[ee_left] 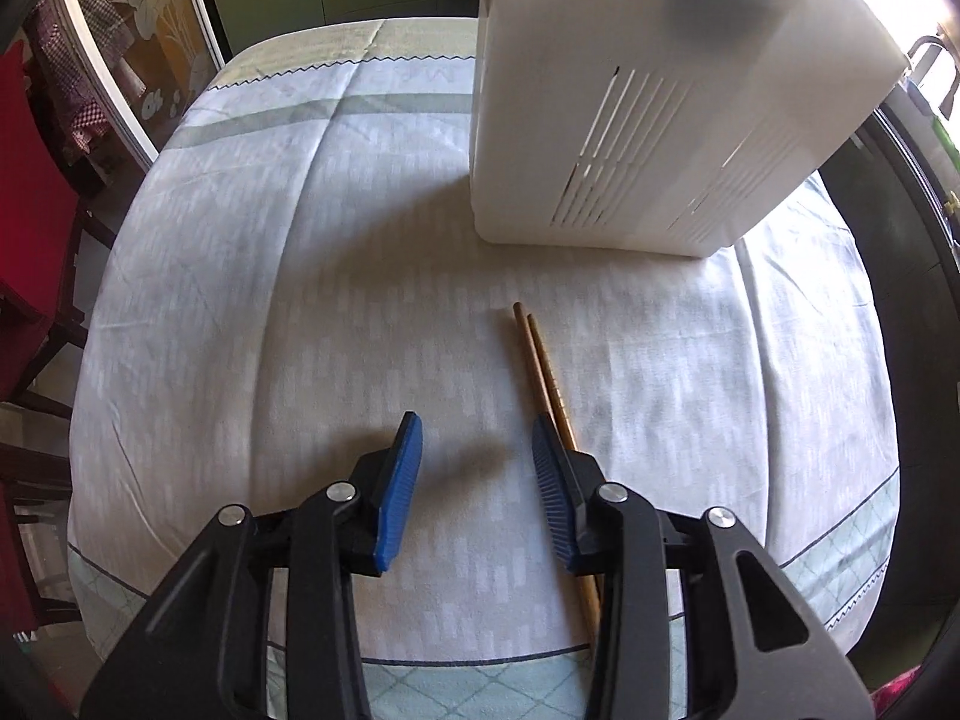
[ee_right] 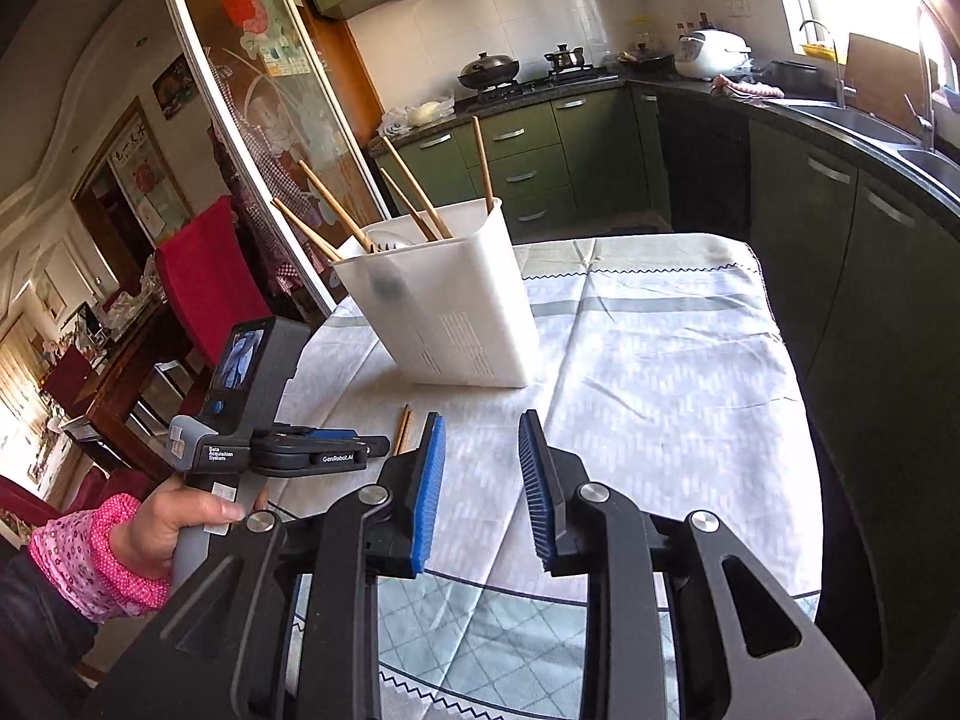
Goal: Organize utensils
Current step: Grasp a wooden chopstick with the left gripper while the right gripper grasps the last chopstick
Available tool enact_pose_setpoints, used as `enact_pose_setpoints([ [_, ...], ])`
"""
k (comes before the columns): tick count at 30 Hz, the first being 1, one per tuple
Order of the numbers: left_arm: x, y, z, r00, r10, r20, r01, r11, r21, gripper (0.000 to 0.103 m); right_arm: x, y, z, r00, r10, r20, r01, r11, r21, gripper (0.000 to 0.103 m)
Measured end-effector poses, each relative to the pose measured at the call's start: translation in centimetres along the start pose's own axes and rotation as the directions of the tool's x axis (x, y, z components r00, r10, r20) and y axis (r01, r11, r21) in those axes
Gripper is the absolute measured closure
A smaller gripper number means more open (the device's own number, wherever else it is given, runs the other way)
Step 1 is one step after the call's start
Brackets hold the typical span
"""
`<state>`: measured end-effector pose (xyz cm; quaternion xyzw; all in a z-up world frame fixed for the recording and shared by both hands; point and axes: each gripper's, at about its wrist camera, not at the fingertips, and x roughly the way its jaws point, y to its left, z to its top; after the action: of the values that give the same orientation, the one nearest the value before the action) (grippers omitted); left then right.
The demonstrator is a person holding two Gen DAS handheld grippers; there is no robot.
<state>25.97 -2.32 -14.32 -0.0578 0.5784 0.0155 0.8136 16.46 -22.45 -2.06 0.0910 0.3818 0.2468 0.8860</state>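
- Left wrist view: left gripper [ee_left: 477,468] is hovering low over the tablecloth [ee_left: 240,300], fingers spread, holding nothing — likely lining up on the chopstick pair [ee_left: 537,360]. The pair is lying flat just beside the right finger, long axis running away from the camera toward the white holder [ee_left: 630,150].
- Right wrist view: right gripper [ee_right: 482,480] is hanging higher, fingers spread, empty. The holder is leaning, other chopsticks [ee_right: 414,186] sticking up out of it — the loose pair lying between holder and left gripper.

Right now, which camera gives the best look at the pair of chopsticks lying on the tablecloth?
The left wrist view. There the chopsticks lie side by side, visible along most of their length beside the open left gripper. In the right wrist view only their short tips show, behind the right gripper.
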Motion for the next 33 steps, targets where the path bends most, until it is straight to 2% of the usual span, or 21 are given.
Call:
enact_pose_setpoints([
  [7,0.5,-1.2,-0.1,0.999,0.016,-0.032,-0.016,1.000,0.004,0.067,0.0,-1.3,0.0,1.000,0.027,-0.003,-0.027,0.999,0.032,0.077],
  [14,0.5,-2.8,-0.8,0.997,0.067,-0.028,-0.066,0.997,0.029,0.068,-0.3,-1.8,0.1,0.999,0.038,0.005,-0.038,0.998,0.043,0.077],
  [15,0.4,-3.1,-0.8,0.997,0.070,-0.023,-0.069,0.997,0.038,0.071,-0.3,-1.8,0.1,0.999,0.039,0.006,-0.040,0.998,0.045,0.077],
  [17,0.4,-3.6,-0.8,0.998,0.063,-0.021,-0.062,0.997,0.046,0.088,-0.5,-1.7,0.0,0.999,0.042,0.006,-0.042,0.998,0.046,0.076],
  [18,0.4,-3.7,-0.8,0.998,0.059,-0.022,-0.057,0.997,0.045,0.091,-0.5,-1.7,0.0,0.999,0.043,0.004,-0.043,0.998,0.046,0.074],
  [23,0.0,-3.5,-0.7,0.999,0.024,-0.022,-0.023,0.999,0.039,0.098,-0.7,-1.3,0.1,0.999,0.040,0.000,-0.039,0.998,0.043,0.074],
  [28,-3.0,-2.3,-1.1,0.996,-0.019,0.086,0.015,0.999,0.039,0.098,-0.2,-0.5,0.3,0.999,0.024,-0.023,-0.024,1.000,0.020,0.074],
  [30,-4.9,-1.8,-1.6,0.988,-0.043,0.150,0.037,0.998,0.046,0.098,0.5,0.1,0.4,0.999,0.020,-0.045,-0.020,1.000,0.007,0.074],
  [33,-7.9,-1.3,-2.7,0.966,-0.072,0.250,0.058,0.996,0.060,0.098,2.4,1.2,0.4,0.994,0.017,-0.111,-0.020,1.000,-0.024,0.068],
])
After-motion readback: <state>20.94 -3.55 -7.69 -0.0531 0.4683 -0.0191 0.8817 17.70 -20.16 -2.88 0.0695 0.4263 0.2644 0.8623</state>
